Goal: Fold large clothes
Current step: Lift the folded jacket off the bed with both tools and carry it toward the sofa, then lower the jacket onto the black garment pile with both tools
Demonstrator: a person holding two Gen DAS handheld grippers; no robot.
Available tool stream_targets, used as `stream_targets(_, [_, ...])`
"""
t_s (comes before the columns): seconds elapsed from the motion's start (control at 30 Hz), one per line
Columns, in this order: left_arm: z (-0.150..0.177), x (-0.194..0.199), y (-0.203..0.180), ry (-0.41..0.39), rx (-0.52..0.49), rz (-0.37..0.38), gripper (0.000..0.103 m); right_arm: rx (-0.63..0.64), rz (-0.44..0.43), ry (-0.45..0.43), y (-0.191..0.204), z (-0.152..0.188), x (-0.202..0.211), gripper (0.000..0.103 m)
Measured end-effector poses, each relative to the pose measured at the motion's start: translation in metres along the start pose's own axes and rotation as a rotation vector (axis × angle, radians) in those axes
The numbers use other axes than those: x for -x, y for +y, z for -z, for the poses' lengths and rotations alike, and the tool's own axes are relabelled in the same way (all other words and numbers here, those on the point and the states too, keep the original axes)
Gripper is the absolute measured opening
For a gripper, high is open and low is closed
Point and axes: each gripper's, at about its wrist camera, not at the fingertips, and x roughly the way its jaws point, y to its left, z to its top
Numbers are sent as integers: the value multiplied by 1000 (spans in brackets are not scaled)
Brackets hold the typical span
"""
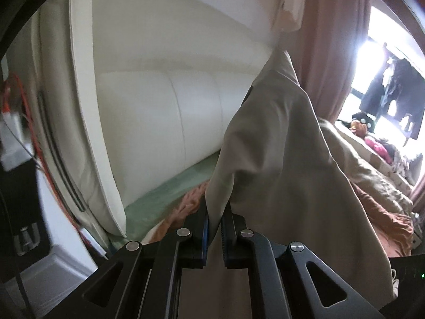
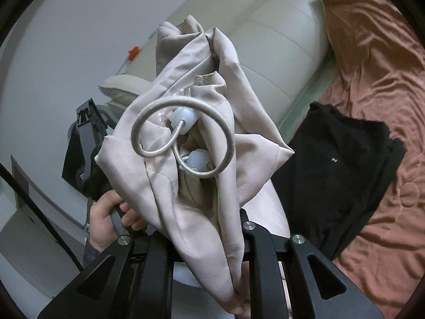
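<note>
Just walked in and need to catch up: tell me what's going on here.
A person is folding a large beige garment over a bed, with a claw in each hand. The left claw is shut on one edge of the fabric and the right claw on a bunched part with a drawcord. A folded black garment already lies on the rust-coloured bedspread.

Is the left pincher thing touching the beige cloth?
Touching. The left wrist view shows the left gripper pinching a fold of the beige cloth.
</note>
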Motion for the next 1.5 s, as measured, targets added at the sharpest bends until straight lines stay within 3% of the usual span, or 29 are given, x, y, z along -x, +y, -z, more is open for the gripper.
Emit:
stream_targets(0.17, [0, -63, 9, 47, 22, -30, 7, -44, 3, 25, -42, -28, -25, 11])
stream_targets(0.33, [5, -121, 4, 92, -5, -39, 7, -11, 76, 26, -81, -52, -34, 12])
stream_targets(0.53, [17, -165, -8, 132, -53, -70, 9, -78, 168, 9, -145, -69, -36, 15])
stream_targets(0.67, [31, -187, 4, 189, -42, -91, 15, -174, 294, 26, -197, -77, -43, 32])
stream_targets(0.77, [48, -180, 17, 207, -11, -91, 21, -224, 323, 35, -227, -76, -45, 41])
stream_targets(0.9, [73, -163, 28, 242, 12, -97, 21, -282, 290, 30, -229, -66, -46, 52])
stream_targets(0.97, [90, -144, 39, 254, 74, -92, 29, -285, 292, 44, -223, -55, -45, 60])
stream_targets(1.0, [96, -136, 40, 254, 79, -103, 34, -276, 281, 57, -216, -47, -45, 60])
stream_targets(1.07, [109, -120, 39, 227, 78, -129, 64, -260, 268, 81, -207, -42, -48, 60])
stream_targets(1.1, [117, -111, 37, 222, 63, -150, 69, -255, 269, 89, -206, -32, -46, 60])
stream_targets(1.23, [145, -79, 39, 202, 107, -177, 72, -262, 267, 121, -207, -18, -53, 60])
stream_targets(1.37, [167, -58, 48, 176, 146, -231, 86, -261, 257, 123, -212, -28, -68, 60])
stream_targets(1.5, [187, -51, 62, 191, 216, -233, 86, -234, 260, 142, -209, -41, -82, 60])
